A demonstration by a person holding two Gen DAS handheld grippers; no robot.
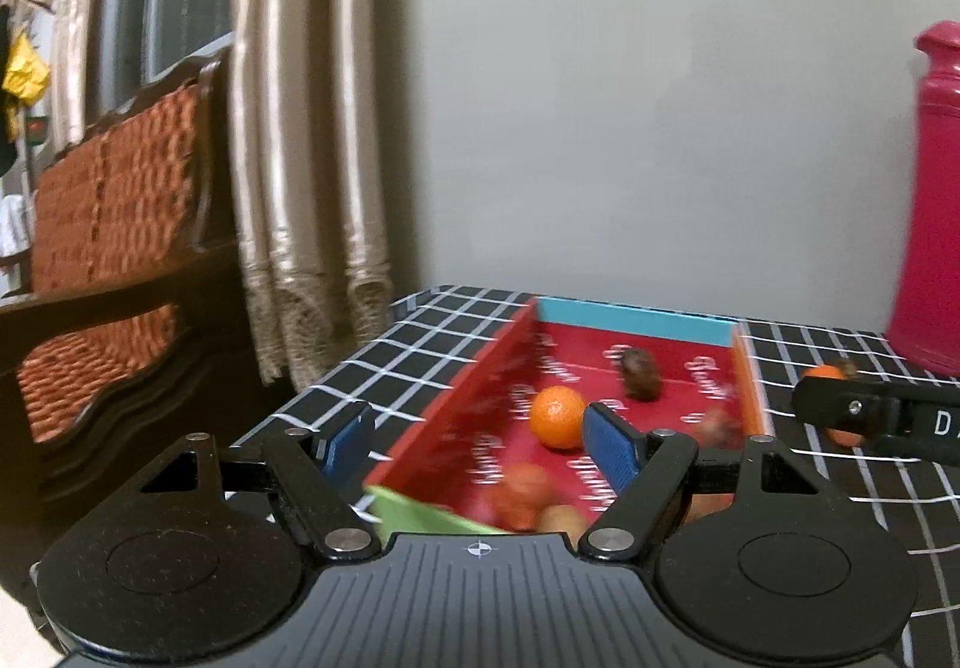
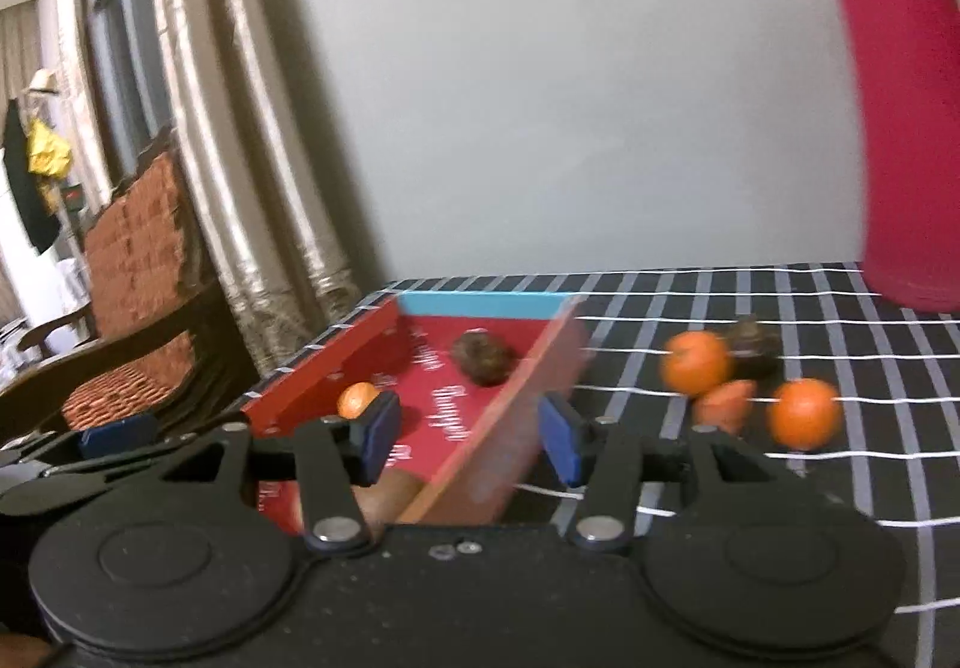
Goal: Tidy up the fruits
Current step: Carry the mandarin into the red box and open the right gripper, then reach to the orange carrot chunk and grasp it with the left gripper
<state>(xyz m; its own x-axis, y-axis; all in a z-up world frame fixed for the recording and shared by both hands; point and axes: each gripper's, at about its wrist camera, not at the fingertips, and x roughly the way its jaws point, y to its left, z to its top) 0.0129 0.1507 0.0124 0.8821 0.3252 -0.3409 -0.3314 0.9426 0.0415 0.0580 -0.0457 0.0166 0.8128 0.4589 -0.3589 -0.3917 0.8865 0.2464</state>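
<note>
Red box (image 1: 606,368) is sitting on the checked tabletop (image 2: 780,308), long axis running away from me toward its blue end wall. It's holding an orange (image 1: 558,416), a dark brown fruit (image 1: 641,373) and blurred reddish ones near me. Three more oranges (image 2: 804,413) are lying right of it by the pink bottle (image 2: 900,98). My left gripper (image 1: 480,443) and right gripper (image 2: 468,437) are both hanging apart, gripping nothing.

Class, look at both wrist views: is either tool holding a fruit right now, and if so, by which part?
Nothing is held. The left tool and right tool are both open, with only the red tray showing between their fingers.
</note>
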